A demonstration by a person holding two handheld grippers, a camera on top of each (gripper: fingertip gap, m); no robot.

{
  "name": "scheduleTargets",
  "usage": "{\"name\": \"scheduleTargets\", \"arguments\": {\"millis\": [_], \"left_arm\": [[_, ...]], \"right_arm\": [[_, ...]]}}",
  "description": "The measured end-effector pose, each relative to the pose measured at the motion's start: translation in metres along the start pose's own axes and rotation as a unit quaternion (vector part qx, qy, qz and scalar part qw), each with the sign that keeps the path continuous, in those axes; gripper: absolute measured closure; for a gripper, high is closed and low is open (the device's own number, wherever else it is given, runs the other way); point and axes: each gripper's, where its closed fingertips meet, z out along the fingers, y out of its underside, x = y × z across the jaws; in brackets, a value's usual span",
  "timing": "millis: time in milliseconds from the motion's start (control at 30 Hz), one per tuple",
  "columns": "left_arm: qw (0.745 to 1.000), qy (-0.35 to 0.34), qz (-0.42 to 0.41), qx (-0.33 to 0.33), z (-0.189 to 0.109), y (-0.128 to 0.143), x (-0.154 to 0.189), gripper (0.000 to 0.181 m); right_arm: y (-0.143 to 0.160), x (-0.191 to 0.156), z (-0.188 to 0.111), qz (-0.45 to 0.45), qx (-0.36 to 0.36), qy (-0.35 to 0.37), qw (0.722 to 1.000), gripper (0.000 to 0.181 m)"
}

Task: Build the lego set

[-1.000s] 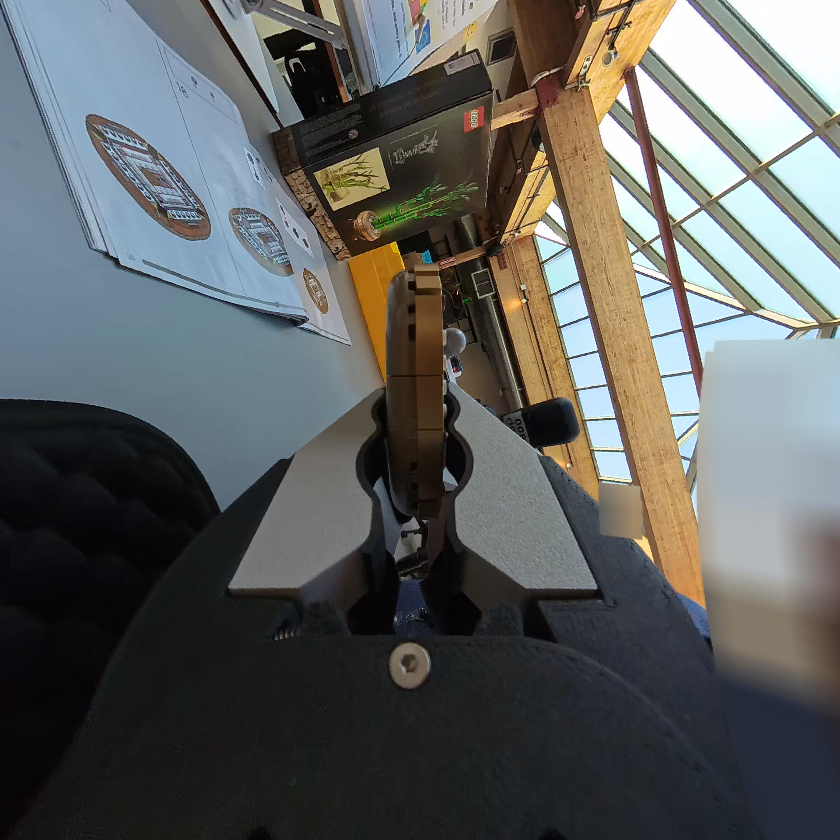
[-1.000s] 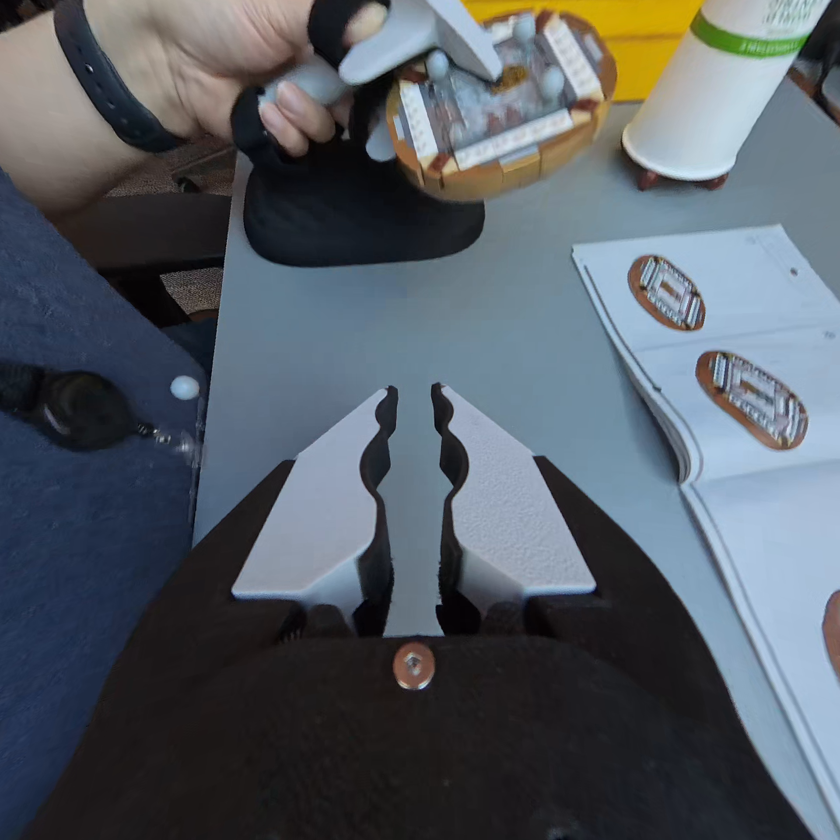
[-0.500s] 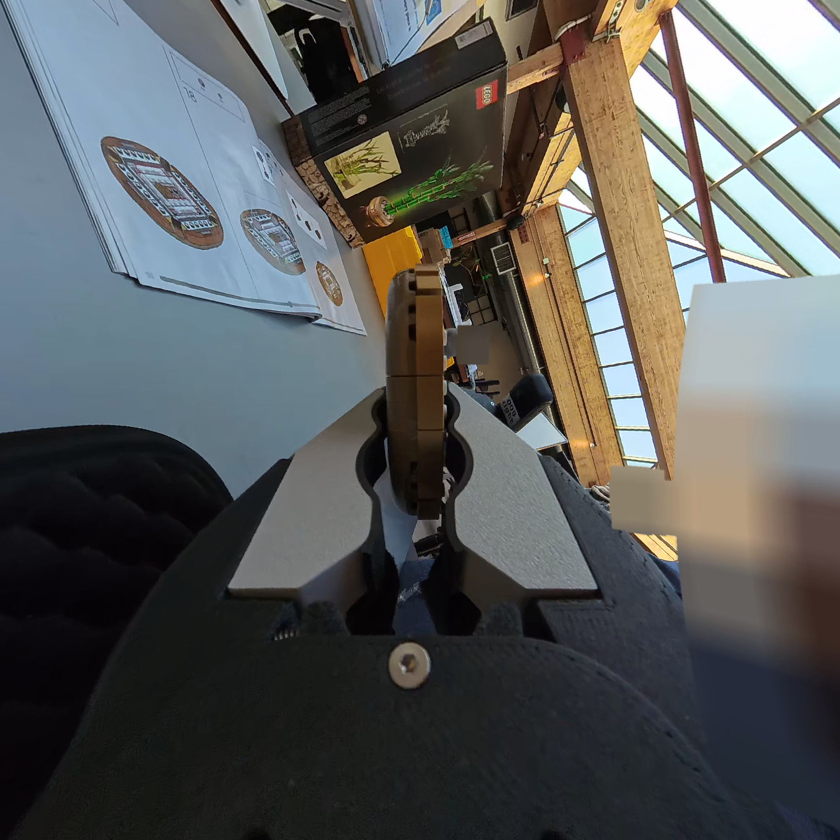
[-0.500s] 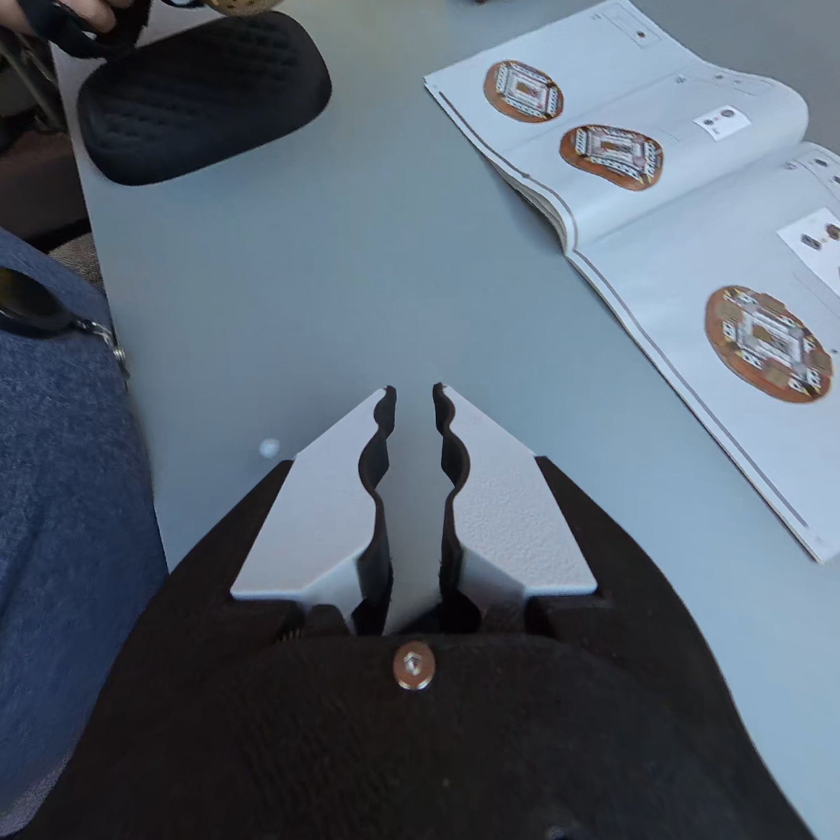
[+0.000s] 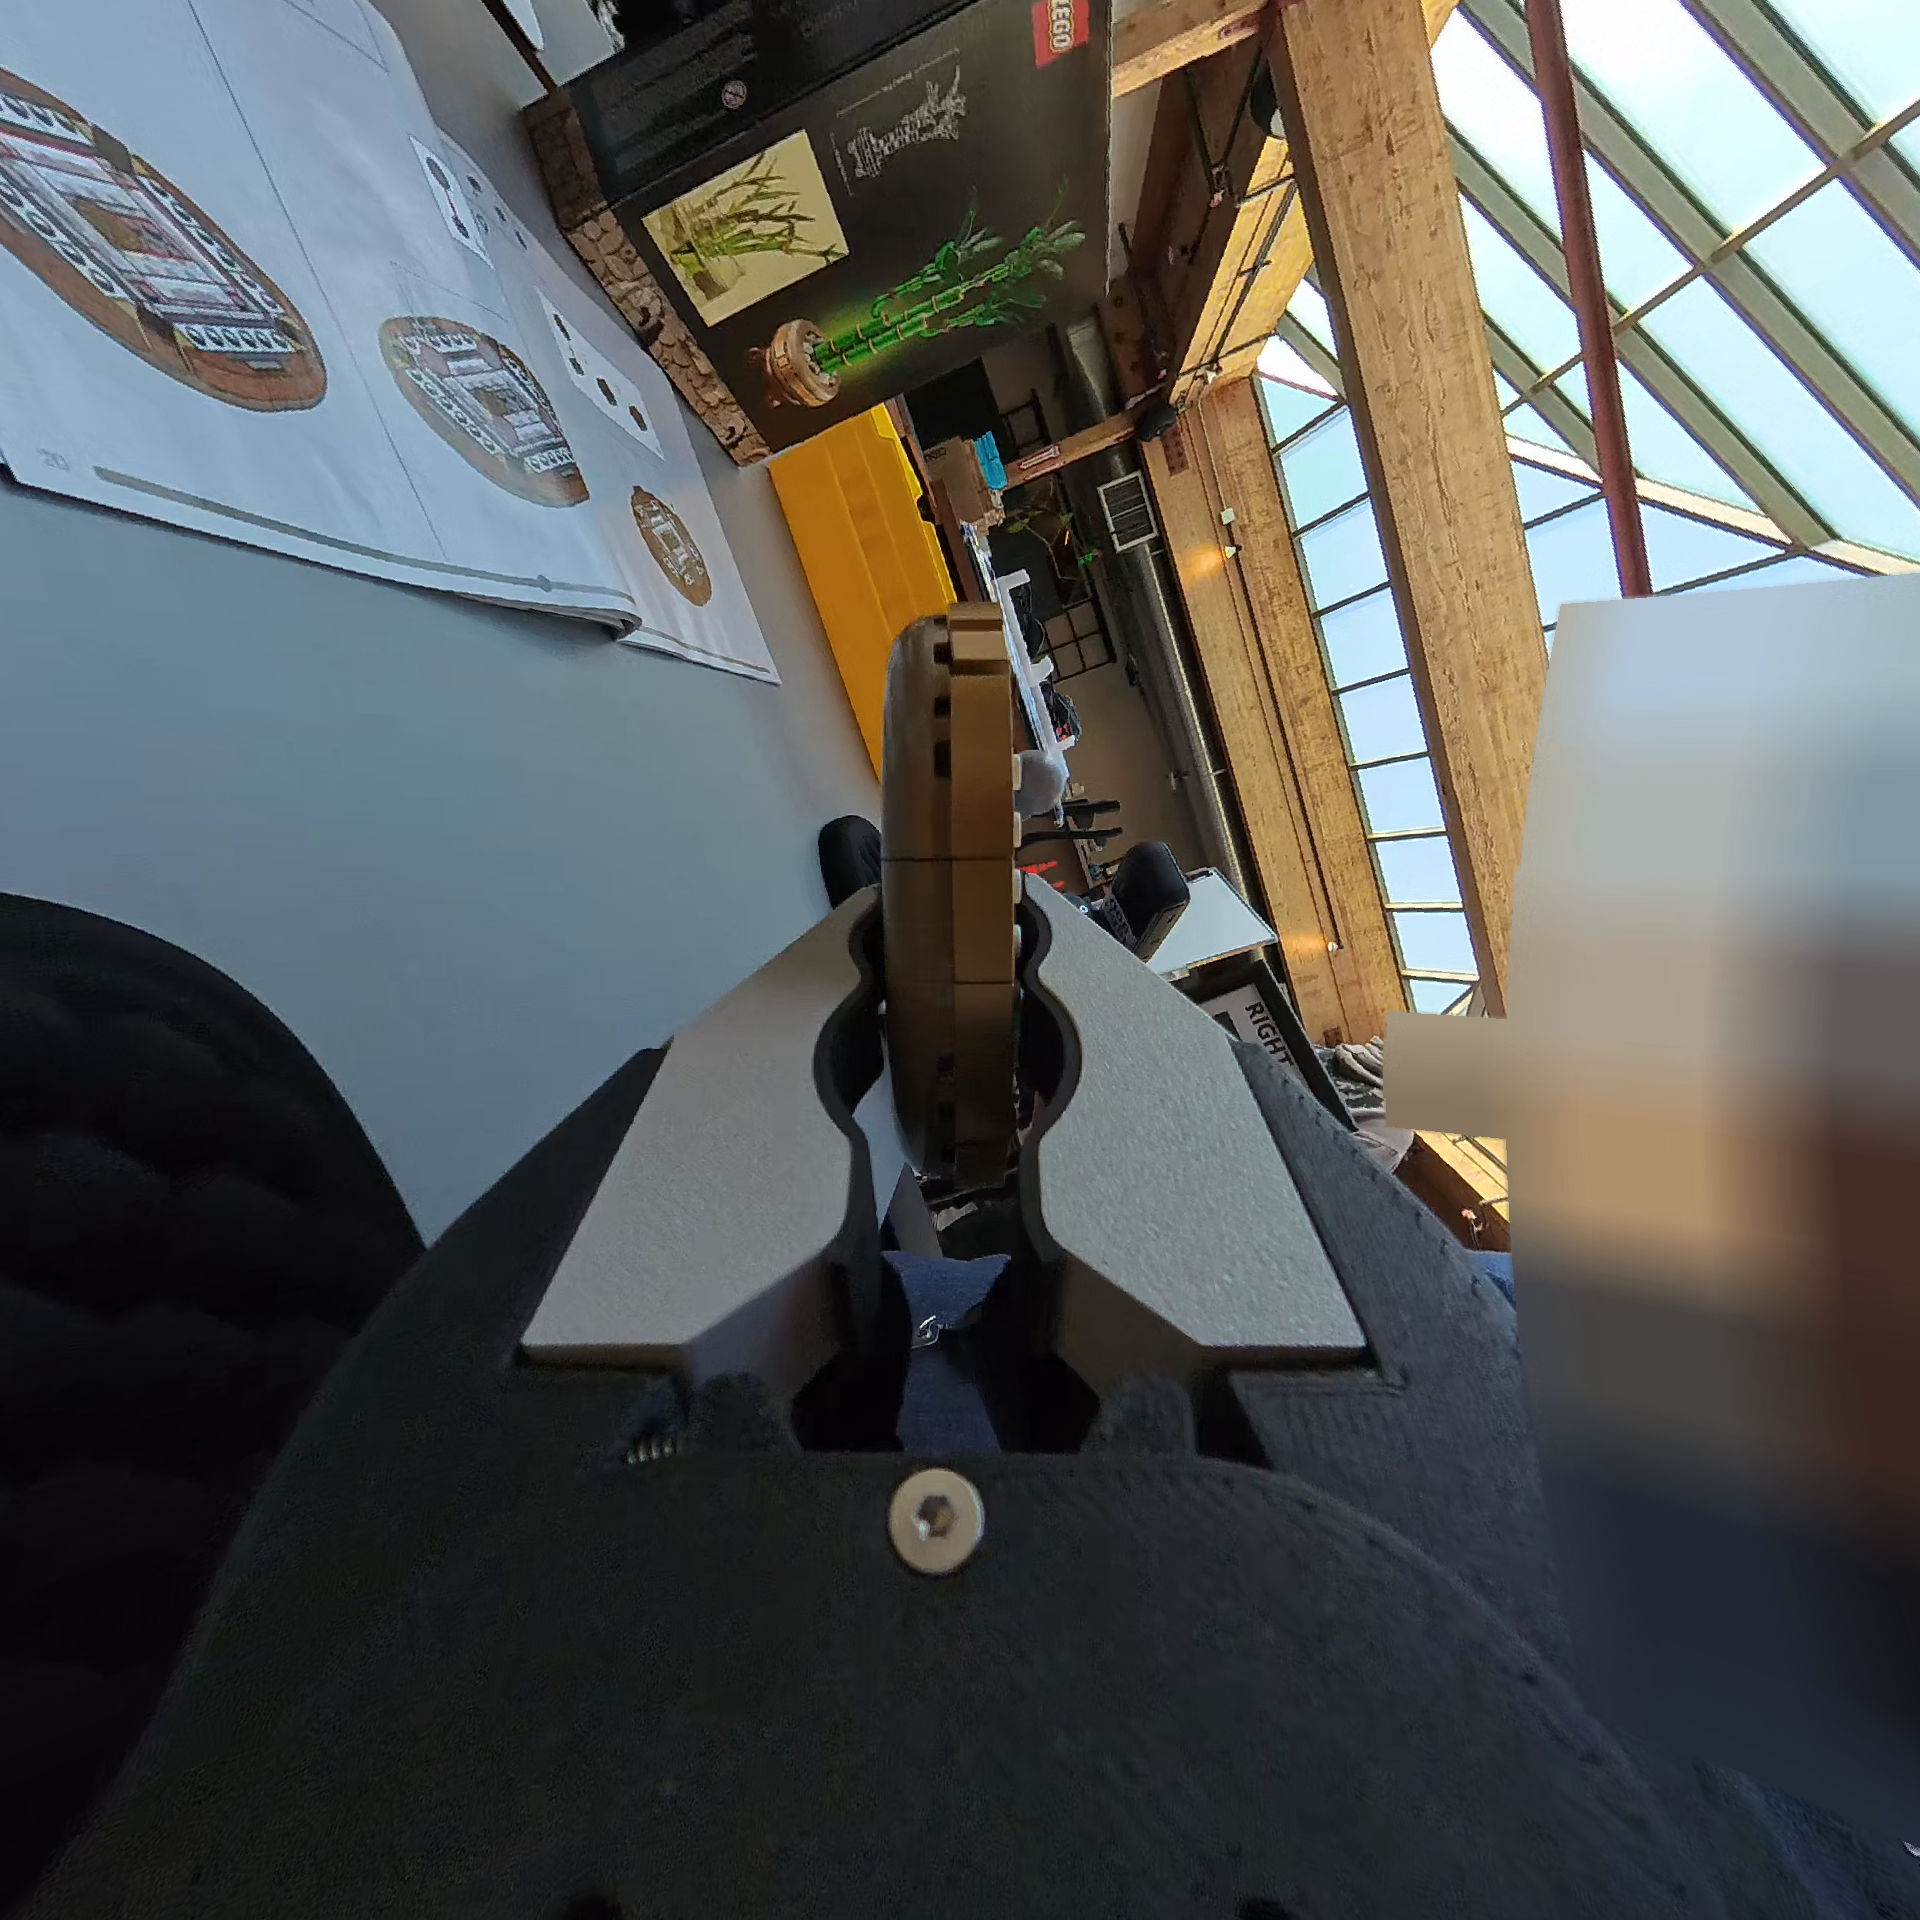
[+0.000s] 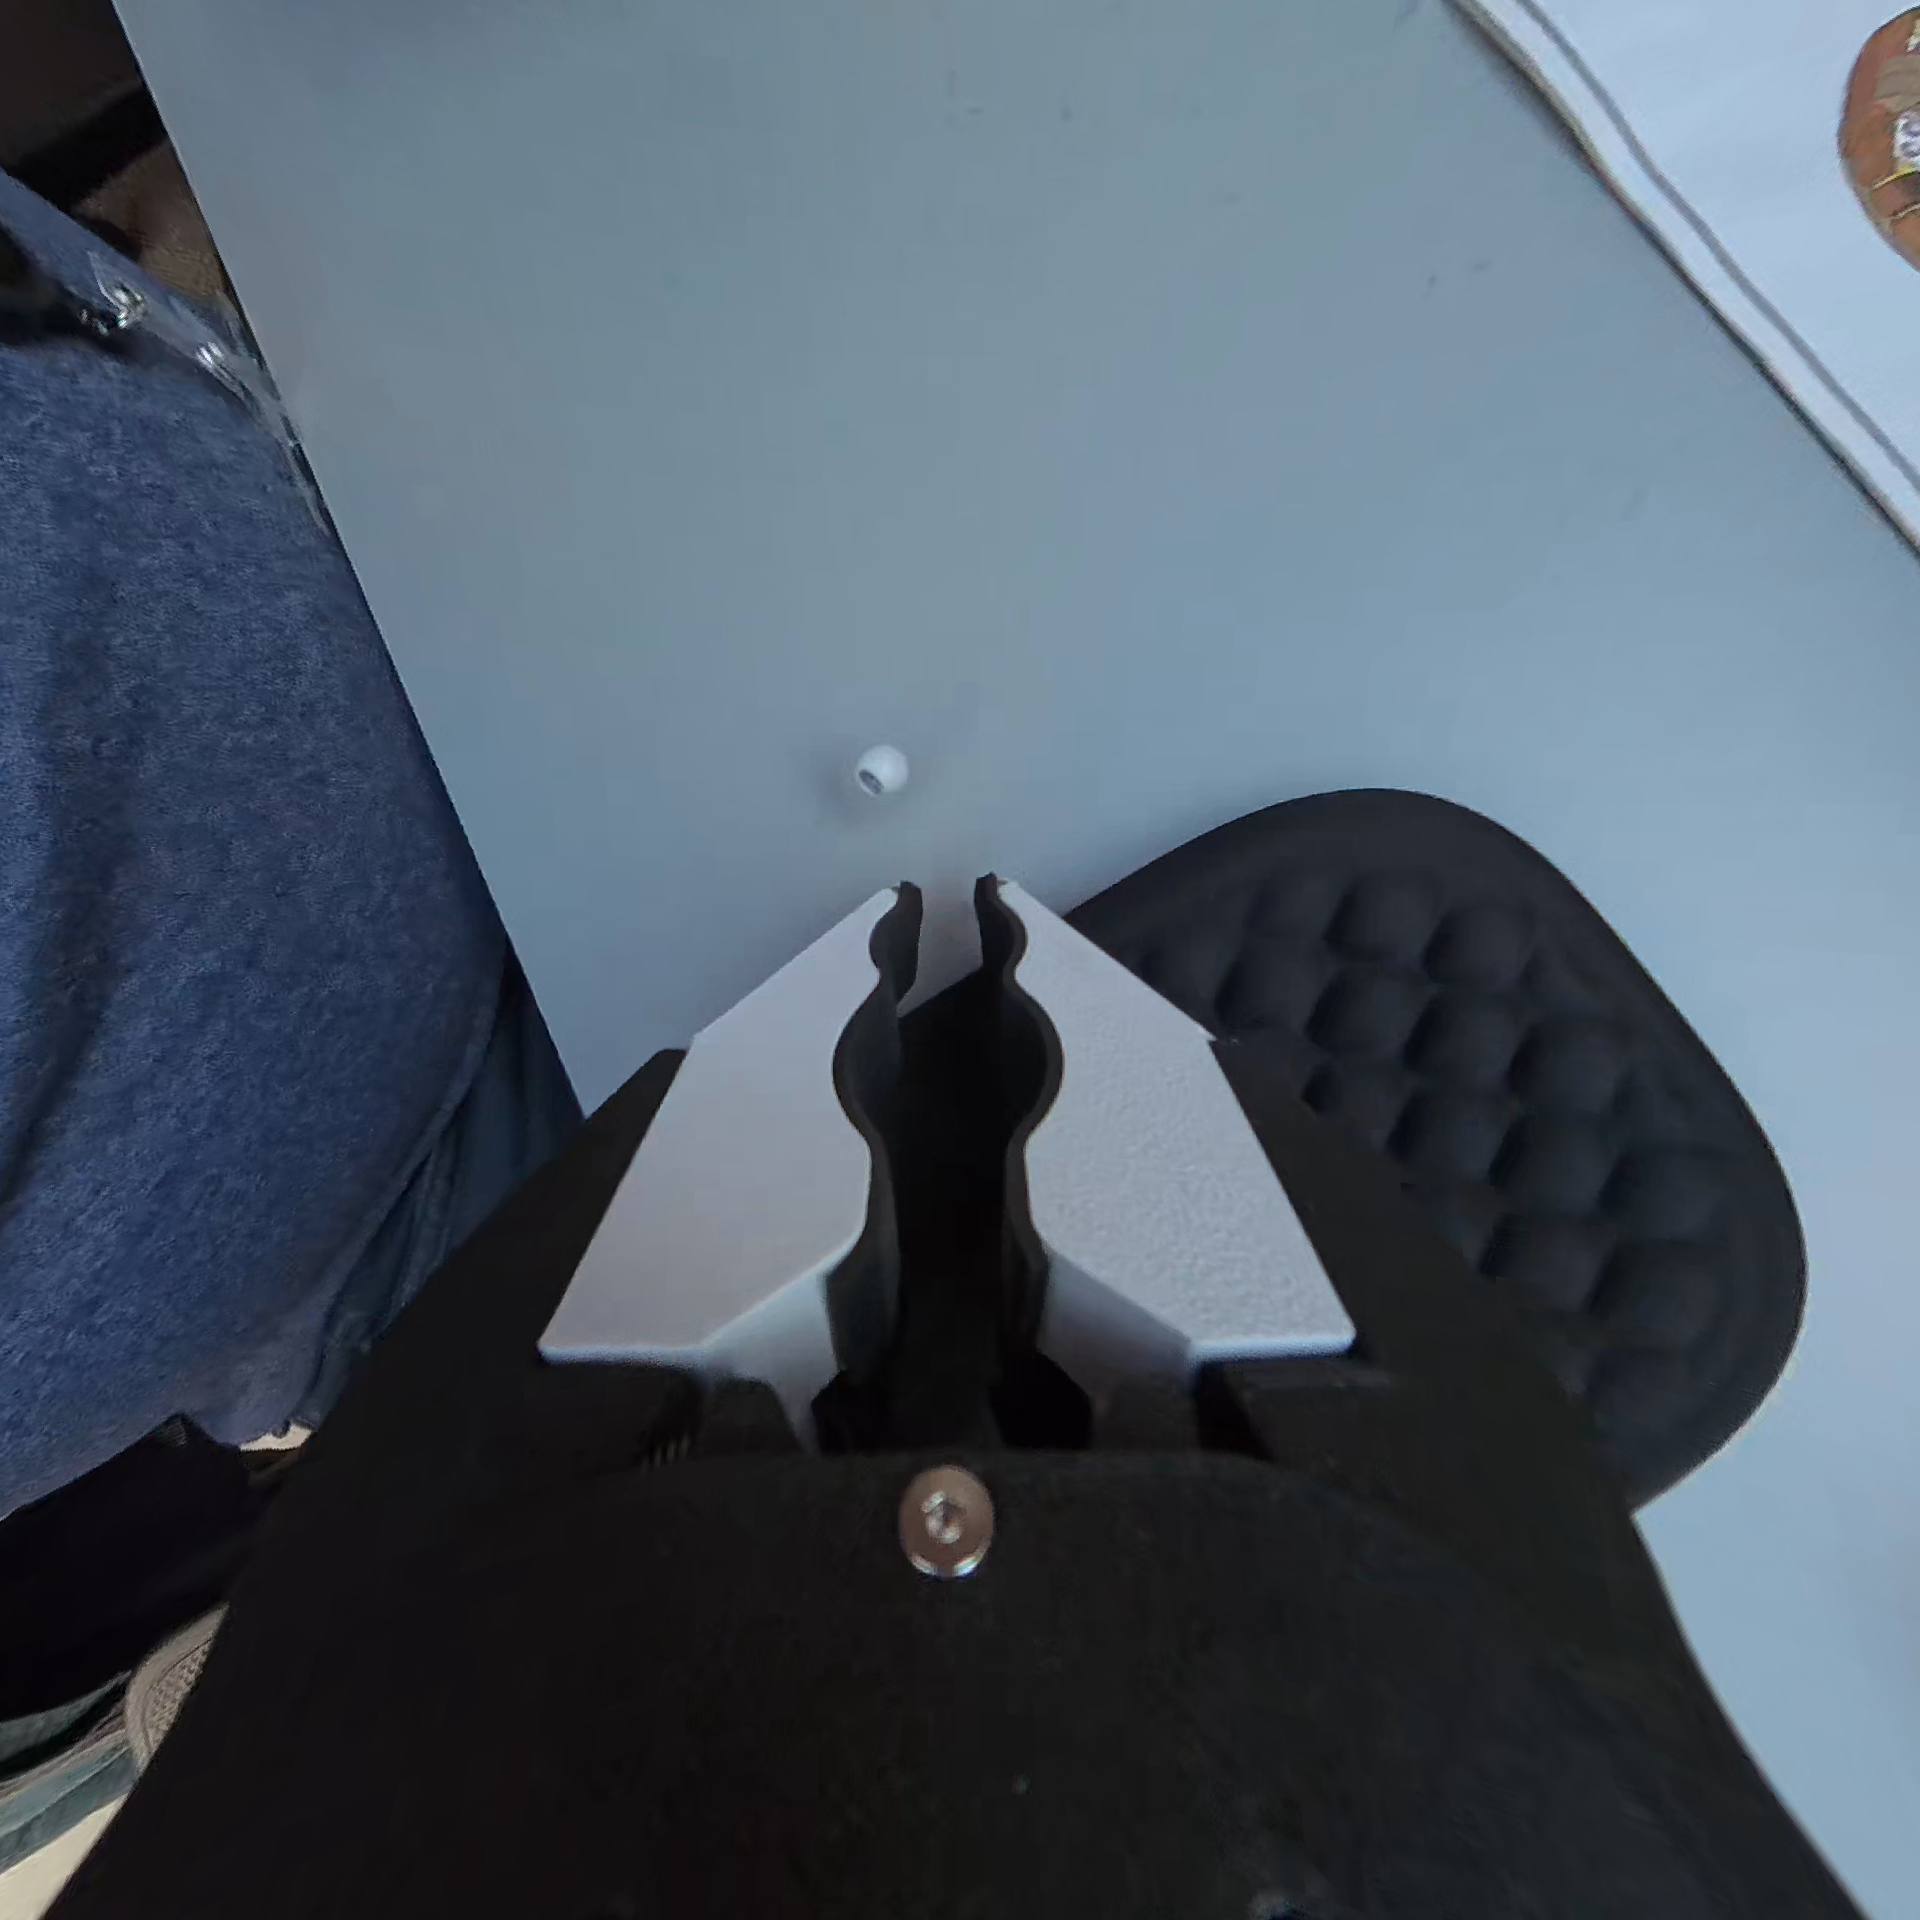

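Right gripper [image 6: 948, 894] has swung down from the open booklet toward the small white round stud [image 6: 881, 771] on the grey tabletop [image 6: 1143, 416], fingers slightly parted, empty. Left gripper [image 5: 951, 935] pinches the tan round brick-built base [image 5: 948, 883] edge-on above that tabletop. Base built; stud likely next, stalks remain.

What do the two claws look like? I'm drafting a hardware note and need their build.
Both match. The left claw and right claw each have two light grey, textured, wedge-shaped fingers with wavy black inner edges, set in a black, rough-surfaced body with a silver hex screw at its centre. No cables show. The person wears a blue knit top.
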Motion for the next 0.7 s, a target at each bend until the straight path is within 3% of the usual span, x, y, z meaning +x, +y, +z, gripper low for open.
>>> {"name": "scheduleTargets", "arguments": {"millis": [200,433,700], "left_arm": [[1.0,0.002,0.002,-0.005,0.001,0.008,0.005,0.161],[1.0,0.0,0.005,-0.011,0.002,0.017,0.01,0.161],[1.0,0.002,0.008,-0.01,0.003,0.021,0.014,0.162]], "right_arm": [[-0.008,-0.013,0.003,-0.005,0.034,-0.009,0.999,0.17],[-0.016,-0.003,0.006,-0.002,0.055,0.033,0.998,0.174],[-0.032,0.01,0.024,-0.039,0.007,0.066,0.997,0.175]]}}
